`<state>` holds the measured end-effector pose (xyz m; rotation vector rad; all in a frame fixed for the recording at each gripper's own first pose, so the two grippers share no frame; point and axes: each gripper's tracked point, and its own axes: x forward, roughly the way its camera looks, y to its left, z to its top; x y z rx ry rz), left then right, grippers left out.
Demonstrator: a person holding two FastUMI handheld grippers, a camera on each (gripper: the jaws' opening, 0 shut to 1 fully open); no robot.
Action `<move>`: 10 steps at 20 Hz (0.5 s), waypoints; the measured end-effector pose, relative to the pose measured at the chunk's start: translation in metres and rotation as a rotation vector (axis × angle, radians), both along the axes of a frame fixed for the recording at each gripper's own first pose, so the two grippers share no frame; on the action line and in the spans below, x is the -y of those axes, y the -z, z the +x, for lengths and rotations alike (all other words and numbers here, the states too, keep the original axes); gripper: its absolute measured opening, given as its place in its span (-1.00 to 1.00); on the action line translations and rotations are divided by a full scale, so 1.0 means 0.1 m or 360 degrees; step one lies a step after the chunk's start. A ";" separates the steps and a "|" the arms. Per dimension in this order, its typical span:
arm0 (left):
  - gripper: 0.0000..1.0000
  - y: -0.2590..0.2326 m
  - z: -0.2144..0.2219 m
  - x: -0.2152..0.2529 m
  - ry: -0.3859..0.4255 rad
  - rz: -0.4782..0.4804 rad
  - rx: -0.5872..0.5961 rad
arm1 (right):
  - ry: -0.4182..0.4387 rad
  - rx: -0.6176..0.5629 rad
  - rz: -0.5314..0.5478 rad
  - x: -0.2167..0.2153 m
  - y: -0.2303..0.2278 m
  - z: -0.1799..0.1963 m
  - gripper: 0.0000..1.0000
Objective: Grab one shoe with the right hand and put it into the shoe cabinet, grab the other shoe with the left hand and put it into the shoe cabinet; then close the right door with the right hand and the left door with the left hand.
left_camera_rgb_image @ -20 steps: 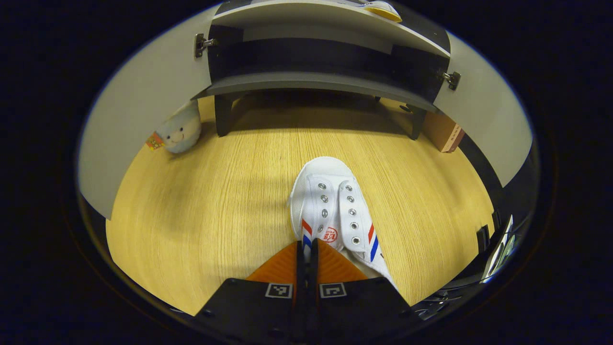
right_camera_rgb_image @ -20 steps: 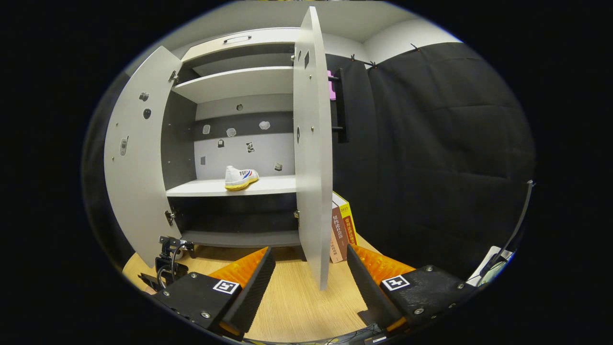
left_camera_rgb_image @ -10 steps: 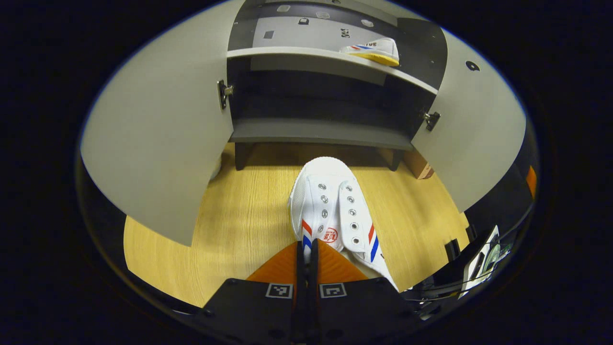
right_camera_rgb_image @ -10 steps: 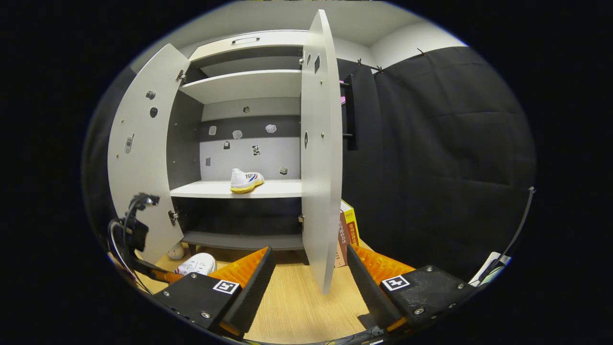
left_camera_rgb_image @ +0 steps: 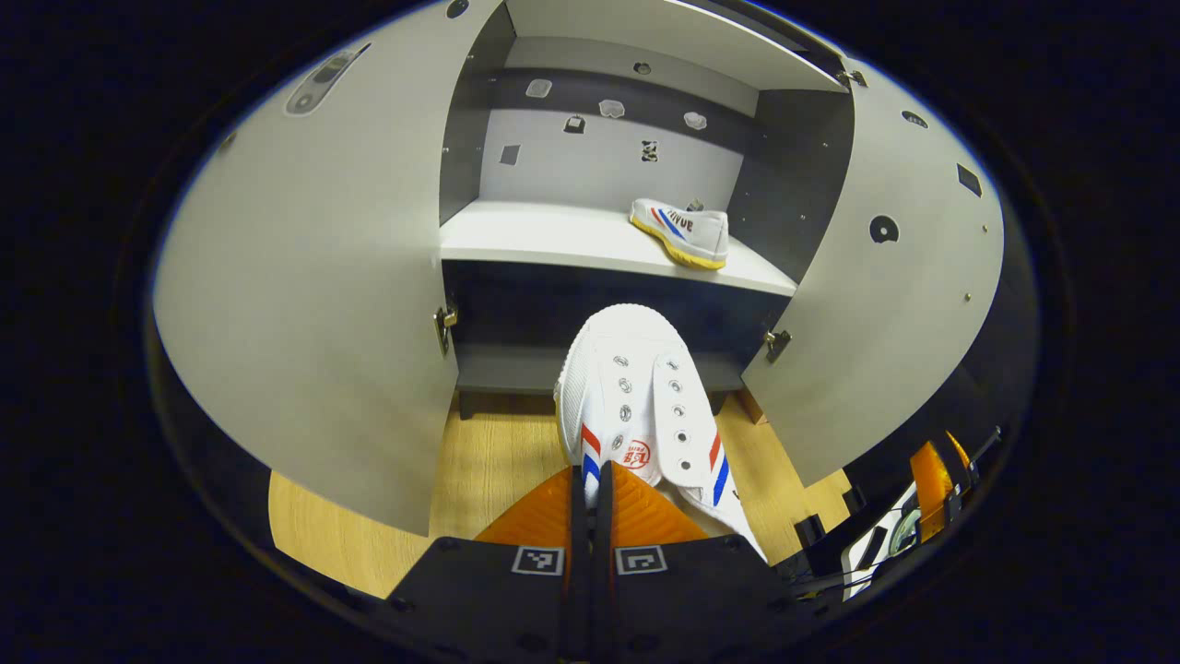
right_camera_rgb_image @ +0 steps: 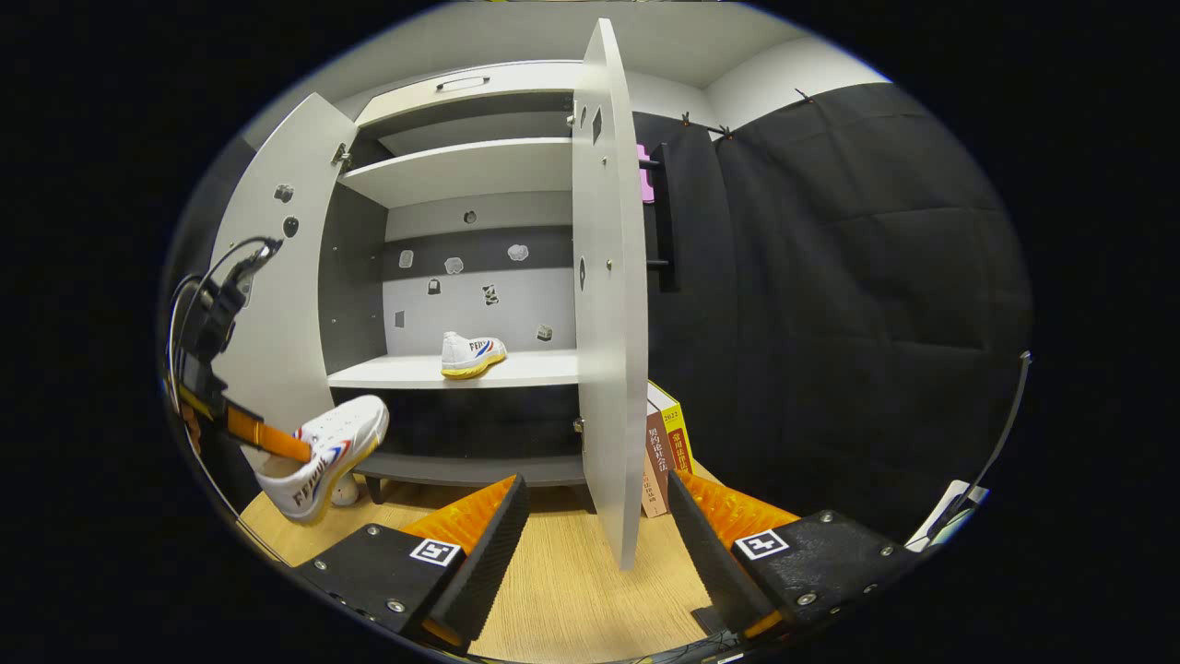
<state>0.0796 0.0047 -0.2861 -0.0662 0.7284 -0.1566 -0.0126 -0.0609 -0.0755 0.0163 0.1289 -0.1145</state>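
Left tool (left_camera_rgb_image: 590, 480), clamped on the white canvas shoe with red and blue stripes (left_camera_rgb_image: 636, 406), has lifted it off the wooden floor (left_camera_rgb_image: 479, 461) toward the grey shoe cabinet (left_camera_rgb_image: 590, 244); shelving comes next. Its twin (left_camera_rgb_image: 680, 231) sits on the shelf at 1 o'clock. Right tool (right_camera_rgb_image: 595, 516) hangs wide, empty.

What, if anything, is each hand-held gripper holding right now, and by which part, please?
The left hand-held gripper clamps a white shoe by the collar edge near its heel. The right hand-held gripper is open and holds nothing.

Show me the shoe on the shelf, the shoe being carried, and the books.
shoe on the shelf (left_camera_rgb_image: 682, 231), left gripper view, its side
carried shoe (left_camera_rgb_image: 636, 406), left gripper view, its top
books (right_camera_rgb_image: 666, 447), right gripper view, their spines
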 end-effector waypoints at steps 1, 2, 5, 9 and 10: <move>-0.87 0.00 0.00 -0.01 -0.0002 -0.0005 0.0030 | -0.0001 0.0003 0.0002 0.01 -0.01 -0.01 0.85; -0.88 -0.05 0.00 -0.03 -0.0005 -0.0012 0.0055 | 0.0001 0.0008 0.0004 0.03 -0.02 -0.02 0.85; -0.88 -0.07 0.00 -0.04 -0.0016 -0.0001 0.0138 | 0.0014 0.0021 0.0021 0.09 -0.06 -0.05 0.85; -0.88 -0.11 0.03 -0.05 -0.0013 -0.0006 0.0204 | 0.0003 0.0055 0.0050 0.14 -0.14 -0.13 0.85; -0.88 -0.14 0.04 -0.06 -0.0010 -0.0007 0.0219 | 0.0006 0.0066 0.0048 0.16 -0.16 -0.14 0.85</move>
